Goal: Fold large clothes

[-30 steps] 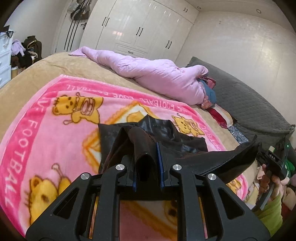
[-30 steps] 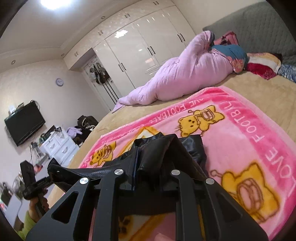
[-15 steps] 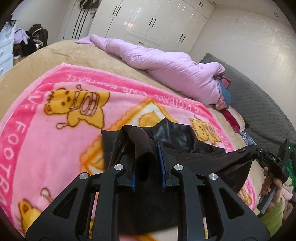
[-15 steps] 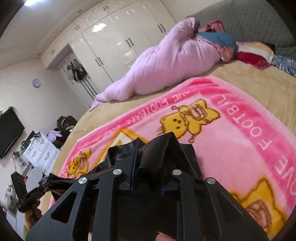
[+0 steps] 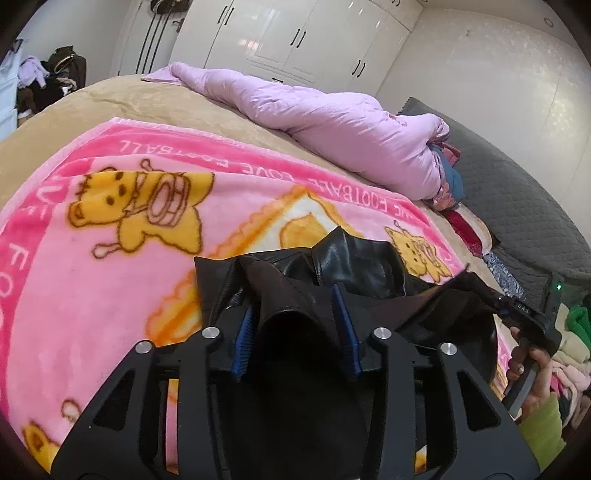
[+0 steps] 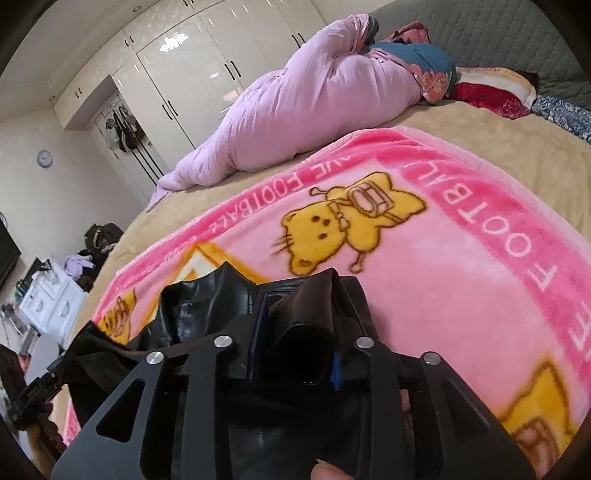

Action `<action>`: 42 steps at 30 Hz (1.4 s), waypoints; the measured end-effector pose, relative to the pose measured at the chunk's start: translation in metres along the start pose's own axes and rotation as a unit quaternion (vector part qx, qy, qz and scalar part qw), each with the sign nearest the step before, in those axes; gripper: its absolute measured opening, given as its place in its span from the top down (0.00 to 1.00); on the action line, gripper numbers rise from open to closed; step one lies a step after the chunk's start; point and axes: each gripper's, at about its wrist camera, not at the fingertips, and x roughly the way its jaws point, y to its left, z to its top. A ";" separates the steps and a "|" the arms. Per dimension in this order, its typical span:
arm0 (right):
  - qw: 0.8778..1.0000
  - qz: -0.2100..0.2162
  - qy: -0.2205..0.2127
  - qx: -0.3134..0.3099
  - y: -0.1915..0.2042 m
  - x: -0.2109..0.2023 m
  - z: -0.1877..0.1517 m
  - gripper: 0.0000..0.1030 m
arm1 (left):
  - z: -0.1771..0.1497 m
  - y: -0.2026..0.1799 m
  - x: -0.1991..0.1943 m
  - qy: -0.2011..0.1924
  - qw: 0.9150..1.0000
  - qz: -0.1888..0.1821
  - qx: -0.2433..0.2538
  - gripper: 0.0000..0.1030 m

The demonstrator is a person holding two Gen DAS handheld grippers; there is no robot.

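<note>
A black leather-like garment [image 5: 354, 258] lies bunched on the pink bear-print blanket [image 5: 92, 295]. My left gripper [image 5: 291, 314] hovers low over its near edge. Its jaws are opening, and a loose fold of the garment sits between the blue pads [image 5: 242, 339] without being squeezed. In the right wrist view the garment [image 6: 207, 299] shows the same way. My right gripper [image 6: 295, 325] is also opening, with a hollow roll of fabric standing slack between its fingers. Each gripper shows in the other's view: the right gripper [image 5: 517, 310] in a hand, the left gripper [image 6: 37, 391] at the garment's far end.
The pink blanket [image 6: 461, 277] covers a tan bed [image 5: 129, 96]. A rolled lilac duvet [image 5: 332, 125] and pillows [image 6: 491, 88] lie along the far side by a grey headboard [image 5: 517, 206]. White wardrobes [image 5: 280, 33] stand behind. A white dresser [image 6: 51, 299] and piled clothes are beside the bed.
Both grippers have come down and forward over the blanket with the garment. Their jaws, tight on the fabric folds before, now stand apart and the folds have loosened.
</note>
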 end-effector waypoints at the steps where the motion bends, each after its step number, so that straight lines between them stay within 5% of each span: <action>1: 1.000 0.008 0.000 0.003 -0.003 0.000 0.000 0.67 | 0.000 0.000 -0.001 -0.004 1.000 -0.001 -0.002 0.66; 5: 1.000 0.019 -0.002 0.003 -0.006 -0.003 0.000 0.55 | -0.001 -0.001 -0.010 -0.022 1.000 -0.007 -0.002 0.60; 8: 1.000 0.013 -0.024 0.000 -0.006 -0.012 0.001 0.27 | 0.001 -0.002 -0.021 -0.044 0.999 -0.006 -0.002 0.56; 13: 0.999 -0.014 -0.028 -0.035 -0.005 -0.019 0.000 0.26 | 0.000 0.005 -0.025 -0.047 0.998 0.028 -0.005 0.55; 17: 0.988 -0.092 -0.010 -0.125 0.009 -0.007 -0.009 0.26 | -0.011 0.018 -0.005 0.002 0.998 0.063 -0.009 0.55; 20: 0.978 -0.110 0.018 -0.177 0.019 0.012 -0.017 0.27 | -0.023 0.027 0.013 0.029 0.997 0.069 -0.012 0.55; 22: 0.974 -0.113 0.033 -0.192 0.021 0.025 -0.020 0.32 | -0.027 0.026 0.021 0.037 0.997 0.074 0.003 0.55; 23: 0.971 -0.119 0.040 -0.203 0.021 0.033 -0.022 0.38 | -0.029 0.024 0.023 0.037 0.996 0.078 0.012 0.66; 25: 0.970 -0.118 0.044 -0.209 0.022 0.041 -0.025 0.70 | -0.033 0.019 0.026 0.037 0.995 0.091 0.036 0.81; 28: 0.972 -0.123 0.039 -0.197 0.021 0.041 -0.024 0.90 | -0.034 0.013 0.026 0.025 0.994 0.097 0.052 0.93; 36: 0.991 -0.054 -0.045 -0.117 0.019 -0.012 0.008 0.93 | -0.001 -0.015 -0.006 -0.042 0.992 0.076 0.093 0.96; 42: 0.993 -0.064 -0.030 -0.096 0.009 0.020 0.014 0.93 | 0.008 -0.002 0.020 -0.021 0.994 0.080 0.074 0.96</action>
